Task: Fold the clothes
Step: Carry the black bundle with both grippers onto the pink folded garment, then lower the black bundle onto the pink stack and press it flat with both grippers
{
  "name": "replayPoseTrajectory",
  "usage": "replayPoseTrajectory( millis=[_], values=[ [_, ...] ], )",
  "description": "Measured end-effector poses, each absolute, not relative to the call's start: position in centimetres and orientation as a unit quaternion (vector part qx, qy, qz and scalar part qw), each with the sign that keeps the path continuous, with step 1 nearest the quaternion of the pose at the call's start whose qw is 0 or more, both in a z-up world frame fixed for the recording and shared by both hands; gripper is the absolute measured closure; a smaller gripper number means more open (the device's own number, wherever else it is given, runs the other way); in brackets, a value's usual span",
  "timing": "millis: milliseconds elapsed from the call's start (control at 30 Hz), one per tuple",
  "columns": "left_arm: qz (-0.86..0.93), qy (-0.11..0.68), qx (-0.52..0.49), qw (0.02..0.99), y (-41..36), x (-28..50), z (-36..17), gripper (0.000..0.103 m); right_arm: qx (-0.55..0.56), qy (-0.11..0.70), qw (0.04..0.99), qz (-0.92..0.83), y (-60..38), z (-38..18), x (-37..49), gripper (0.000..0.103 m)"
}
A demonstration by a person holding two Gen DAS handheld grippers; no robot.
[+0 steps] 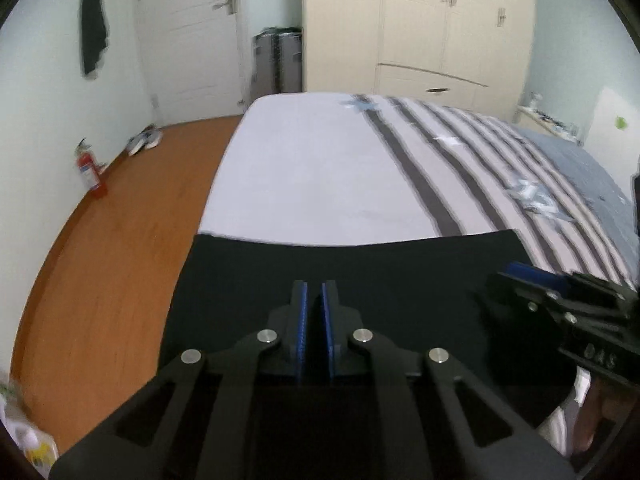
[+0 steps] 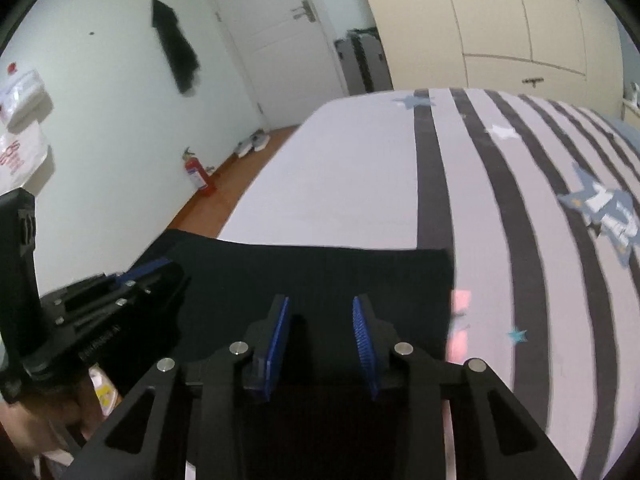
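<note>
Bed (image 1: pixel 304 168), striped and starred sheet; largest item, fills both views. No bins or baskets to be made out; tall cream wardrobe (image 1: pixel 420 28) behind bed, doors closed, contents hidden. White door (image 1: pixel 192 40) on left wall, closed.

Black garment (image 1: pixel 360 268) spread flat on near end of bed, far edge straight, under both tools.

Left gripper (image 1: pixel 313 292): blue pads pressed nearly together, only a thin slit; whether cloth is pinched cannot be told, black on black. Right gripper (image 2: pixel 320 312): pads spread apart above garment, nothing visibly pinched.

Right view only: white papers (image 2: pixel 20 92) on wall, pink patch (image 2: pixel 460 320) just beside garment's right edge. Left view only: cluttered shelf (image 1: pixel 548 118) at far right. Both views: fire extinguisher (image 1: pixel 90 168), shoes (image 1: pixel 145 140), dark cloth hanging on wall (image 1: pixel 94 20).
</note>
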State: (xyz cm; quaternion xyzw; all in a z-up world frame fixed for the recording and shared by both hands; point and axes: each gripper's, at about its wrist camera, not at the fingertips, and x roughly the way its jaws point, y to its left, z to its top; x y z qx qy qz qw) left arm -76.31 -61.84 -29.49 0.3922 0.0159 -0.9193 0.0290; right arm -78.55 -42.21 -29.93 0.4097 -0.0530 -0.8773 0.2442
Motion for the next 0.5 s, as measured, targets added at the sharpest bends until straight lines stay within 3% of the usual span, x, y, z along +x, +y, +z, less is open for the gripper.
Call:
replayPoseTrajectory(
  millis=[133, 300, 433, 500],
  values=[
    [-0.918, 0.015, 0.394, 0.041, -63.3, -76.2, -31.4, 0.101, 0.407, -0.022, 0.236, -0.882, -42.2, -32.1, -79.2, 0.083],
    [-0.924, 0.039, 0.372, 0.073, -65.7, -74.7, -30.4, 0.101, 0.390, -0.016, 0.229, -0.892, -40.6, -31.7, -79.1, 0.085],
    [-0.918, 0.059, 0.382, 0.085, -68.6, -74.2, -31.9, 0.101, 0.391, -0.028, 0.220, -0.893, -38.9, -32.0, -78.9, 0.103],
    [-0.918, 0.055, 0.385, 0.078, -68.6, -73.7, -32.3, 0.101, 0.390, -0.028, 0.224, -0.893, -38.4, -32.3, -78.7, 0.103]
  ],
)
